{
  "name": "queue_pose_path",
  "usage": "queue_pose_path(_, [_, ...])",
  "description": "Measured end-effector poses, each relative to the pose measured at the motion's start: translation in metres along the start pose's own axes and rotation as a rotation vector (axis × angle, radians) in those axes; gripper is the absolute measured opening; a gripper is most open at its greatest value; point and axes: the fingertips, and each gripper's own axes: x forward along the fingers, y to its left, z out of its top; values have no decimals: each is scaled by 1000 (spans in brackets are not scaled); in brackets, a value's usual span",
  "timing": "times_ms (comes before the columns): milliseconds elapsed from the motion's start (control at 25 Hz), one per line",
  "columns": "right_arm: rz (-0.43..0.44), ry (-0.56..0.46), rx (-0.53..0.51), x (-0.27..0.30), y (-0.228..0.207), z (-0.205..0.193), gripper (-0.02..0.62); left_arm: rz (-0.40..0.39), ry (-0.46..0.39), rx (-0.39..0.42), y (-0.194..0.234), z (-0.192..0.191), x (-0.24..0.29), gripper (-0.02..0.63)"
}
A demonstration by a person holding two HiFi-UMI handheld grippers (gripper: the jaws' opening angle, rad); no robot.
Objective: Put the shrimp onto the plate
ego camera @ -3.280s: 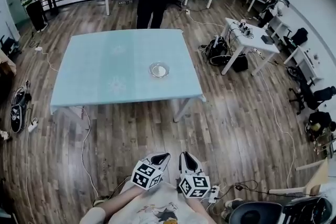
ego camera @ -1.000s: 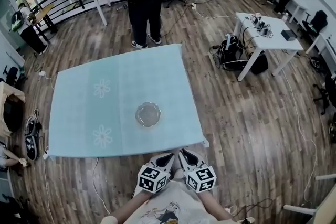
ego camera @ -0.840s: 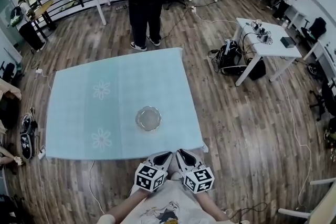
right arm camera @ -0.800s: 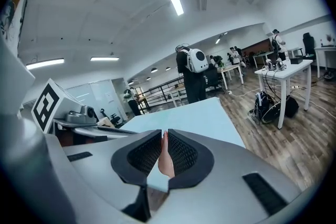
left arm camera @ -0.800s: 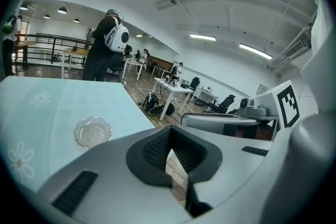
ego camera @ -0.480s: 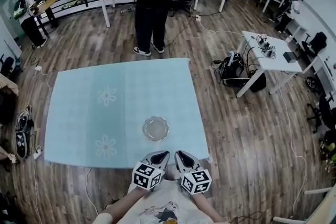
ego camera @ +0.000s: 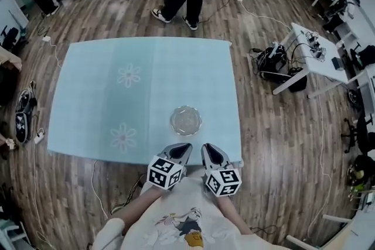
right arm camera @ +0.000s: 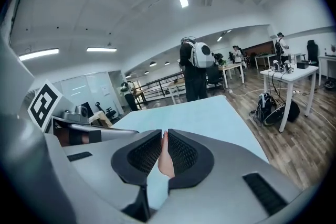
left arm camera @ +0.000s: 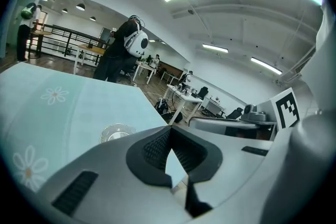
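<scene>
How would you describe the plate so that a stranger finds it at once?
Start at the large light blue table. Near its edge closest to the person who holds the camera sits the plate. It is the only object on the table: small, round and clear, just right of the nearer printed flower.

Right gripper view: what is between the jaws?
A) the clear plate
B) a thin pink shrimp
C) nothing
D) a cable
B: the right gripper is shut on a thin pink shrimp; the head view shows the plate lying apart on the table.
</scene>
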Motion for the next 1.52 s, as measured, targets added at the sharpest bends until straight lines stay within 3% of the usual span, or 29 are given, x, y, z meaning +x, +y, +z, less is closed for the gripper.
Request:
queue_pose_path(160, [21,25,-36,21,-7,0,57,4,-2,1,9,-4,9,8])
queue_pose_path(440, [61,116,-55,66,-12,-14,57,103,55,-81,55,-23,17,8])
queue_pose_path(680, [131,201,-72,94,-12,-30,57,187,53,-163,79,-35,20,8])
queue_pose_path(1520, [191,394,-150,177,-41,-101,57,283,124,-274,122,-90,51,8])
